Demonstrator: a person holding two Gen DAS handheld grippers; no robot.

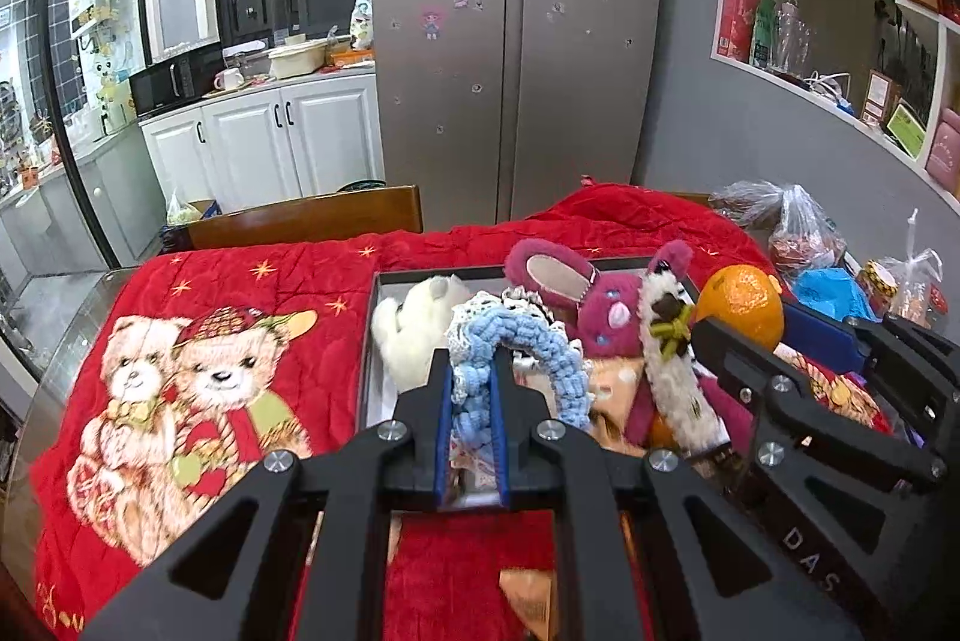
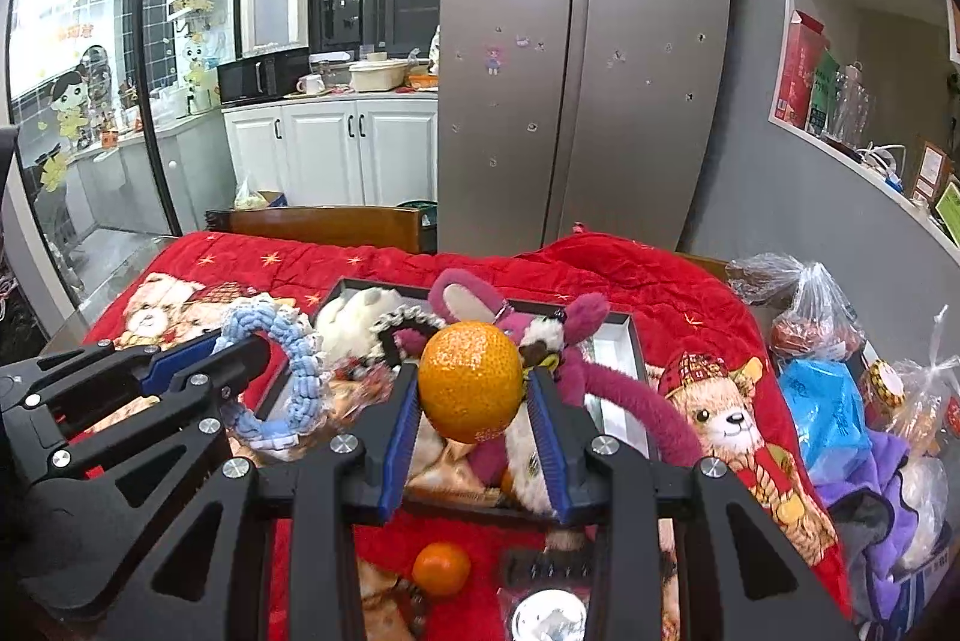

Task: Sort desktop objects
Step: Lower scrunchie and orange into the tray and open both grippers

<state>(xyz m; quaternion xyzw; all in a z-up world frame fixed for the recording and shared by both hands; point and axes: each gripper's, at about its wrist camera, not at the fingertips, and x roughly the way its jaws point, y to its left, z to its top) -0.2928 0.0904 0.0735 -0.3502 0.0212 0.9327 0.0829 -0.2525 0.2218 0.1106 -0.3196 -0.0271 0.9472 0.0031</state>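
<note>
My left gripper [image 1: 471, 371] is shut on a blue crocheted ring [image 1: 528, 341] and holds it over the dark-rimmed tray [image 1: 384, 281]. My right gripper [image 2: 471, 383] is shut on a large orange [image 2: 470, 380] above the tray [image 2: 630, 341]. In the tray lie a white plush [image 1: 414, 329], a magenta plush rabbit [image 1: 600, 299] and a white fuzzy band [image 1: 672, 371]. In the right wrist view the left gripper [image 2: 240, 347] with the blue ring [image 2: 288, 353] is at the left. A smaller orange [image 2: 441, 569] lies on the red blanket in front of the tray.
A red bear-print blanket [image 1: 198, 359] covers the table. Plastic bags [image 2: 810, 317], a blue bag [image 2: 828, 413] and purple cloth [image 2: 882, 491] crowd the right side. A wooden chair back [image 1: 312, 218] stands behind the table, a fridge [image 1: 516, 41] beyond. A white round lid [image 2: 549, 614] lies near the front.
</note>
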